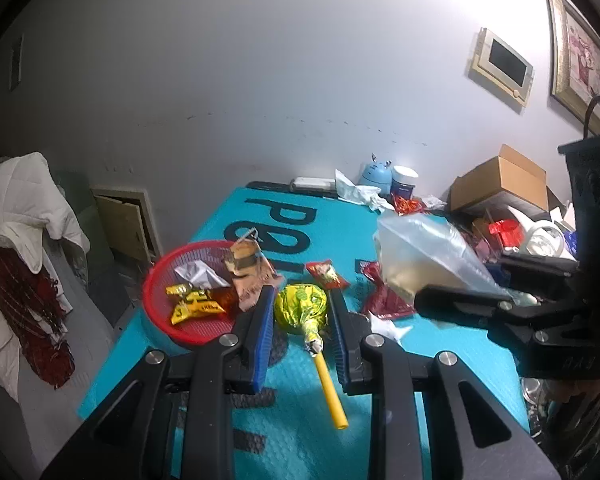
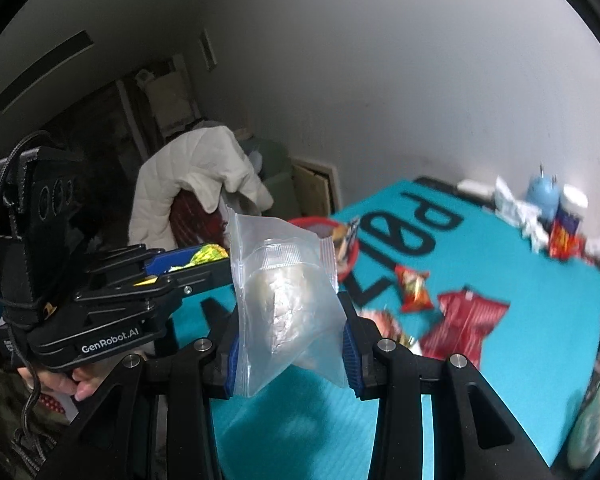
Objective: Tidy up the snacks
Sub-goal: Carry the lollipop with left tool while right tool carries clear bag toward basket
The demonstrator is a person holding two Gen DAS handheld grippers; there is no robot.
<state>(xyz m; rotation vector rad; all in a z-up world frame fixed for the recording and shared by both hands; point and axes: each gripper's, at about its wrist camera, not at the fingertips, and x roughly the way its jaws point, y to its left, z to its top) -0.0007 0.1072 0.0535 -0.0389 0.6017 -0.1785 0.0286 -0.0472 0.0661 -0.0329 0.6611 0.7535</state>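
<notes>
Teal mat [image 1: 204,360] under both grippers, snacks half sorted into the red basket [image 1: 160,304].

Left gripper [image 1: 300,312] grips the yellow-green lollipop [image 1: 300,304] by its wrapped head, stick trailing toward the camera, just beside the basket; right gripper [image 2: 290,344] is clenched on a clear zip bag [image 2: 288,292], carried above the mat on the far side of the lollipop from the basket. Best to carry the lollipop over the rim, release low, then follow with the bag; red packets [image 2: 464,316] wait farther from the basket.
</notes>
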